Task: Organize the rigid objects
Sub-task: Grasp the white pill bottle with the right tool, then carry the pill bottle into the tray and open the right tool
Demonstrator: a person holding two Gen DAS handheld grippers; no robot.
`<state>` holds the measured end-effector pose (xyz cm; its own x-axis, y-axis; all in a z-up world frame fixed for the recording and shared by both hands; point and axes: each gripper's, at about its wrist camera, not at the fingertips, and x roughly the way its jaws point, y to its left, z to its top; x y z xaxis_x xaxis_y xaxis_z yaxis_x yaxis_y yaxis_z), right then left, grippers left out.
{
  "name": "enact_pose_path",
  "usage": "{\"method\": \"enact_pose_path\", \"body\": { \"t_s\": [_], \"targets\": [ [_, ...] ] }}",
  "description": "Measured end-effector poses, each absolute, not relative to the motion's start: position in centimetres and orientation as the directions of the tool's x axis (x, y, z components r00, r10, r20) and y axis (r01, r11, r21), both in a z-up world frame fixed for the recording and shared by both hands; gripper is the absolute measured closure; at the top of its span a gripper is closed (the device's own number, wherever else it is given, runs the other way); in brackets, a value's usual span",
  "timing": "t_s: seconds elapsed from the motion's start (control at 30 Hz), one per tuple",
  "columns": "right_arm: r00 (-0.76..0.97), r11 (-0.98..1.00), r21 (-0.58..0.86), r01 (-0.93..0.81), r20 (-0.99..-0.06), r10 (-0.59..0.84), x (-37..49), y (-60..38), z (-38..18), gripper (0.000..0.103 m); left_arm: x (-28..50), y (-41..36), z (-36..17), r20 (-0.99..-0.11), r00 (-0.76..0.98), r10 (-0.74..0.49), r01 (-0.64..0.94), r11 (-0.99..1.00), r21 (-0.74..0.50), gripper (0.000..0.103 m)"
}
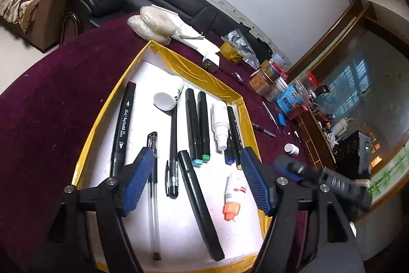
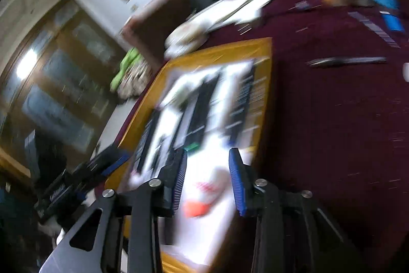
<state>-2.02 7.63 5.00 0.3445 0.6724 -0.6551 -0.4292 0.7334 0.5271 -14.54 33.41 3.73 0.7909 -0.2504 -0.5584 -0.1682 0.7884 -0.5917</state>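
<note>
Left wrist view: the left gripper hangs over a yellow-rimmed tray with a white floor, set on a maroon cloth. Its blue-padded jaws stand wide apart and hold nothing.

Tray contents, by clock position from the tray's middle:
- 9 o'clock: a long black marker along the left rim.
- 11 o'clock: a white bottle lying on its side.
- 7 o'clock: a clear pen.
- Centre: a black pen; just right of it a black marker running toward 5 o'clock.
- 1 o'clock: two black markers side by side, one blue-tipped, one green-tipped.
- 2 o'clock: a white tube, then two dark markers against the right rim.
- 4 o'clock: an orange-capped tube, beside the right jaw.

On the cloth beyond the tray at 3 o'clock lie a small pill bottle and a dark pen; jars stand at 2 o'clock.

Right wrist view, heavily motion-blurred: the right gripper is over the tray's near end, jaws parted and empty, the orange-capped tube lying below and between them.
</note>
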Motion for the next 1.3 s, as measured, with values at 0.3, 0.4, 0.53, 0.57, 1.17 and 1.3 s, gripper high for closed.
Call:
{"method": "enact_pose_path", "body": {
  "t_s": [0.3,0.4,0.53,0.57,1.17,1.3],
  "targets": [
    [0.574,0.813,0.581,0.019,-0.673,0.467,5.3,-11.8,3.1,0.065,-15.7,32.5,4.9,-0.534,0.810,-0.242,-0.147,0.798,-0.585,0.030],
    [0.582,0.768,0.624,0.144,-0.682,0.444,7.9,-15.6,2.3,0.064,-15.5,32.1,4.9,-0.534,0.807,-0.252,-0.139,0.798,-0.587,0.030],
    [0.570,0.700,0.668,0.253,-0.687,0.450,10.8,-17.4,1.2,0.064,-15.2,31.4,4.9,-0.542,0.798,-0.262,-0.132,0.803,-0.582,0.030],
    [0.569,0.688,0.672,0.275,-0.690,0.447,11.4,-17.5,1.0,0.064,-15.2,31.3,4.9,-0.544,0.797,-0.262,-0.131,0.804,-0.580,0.030],
    [0.539,0.790,0.611,0.052,-0.683,0.493,9.8,-12.2,3.3,0.071,-15.3,31.8,3.9,-0.568,0.779,-0.265,-0.160,0.793,-0.589,0.030],
    [0.463,0.729,0.673,-0.122,-0.611,0.642,6.1,-8.0,5.6,0.071,-15.3,31.8,3.6,-0.568,0.776,-0.273,-0.161,0.786,-0.597,0.030]
  ]
}}
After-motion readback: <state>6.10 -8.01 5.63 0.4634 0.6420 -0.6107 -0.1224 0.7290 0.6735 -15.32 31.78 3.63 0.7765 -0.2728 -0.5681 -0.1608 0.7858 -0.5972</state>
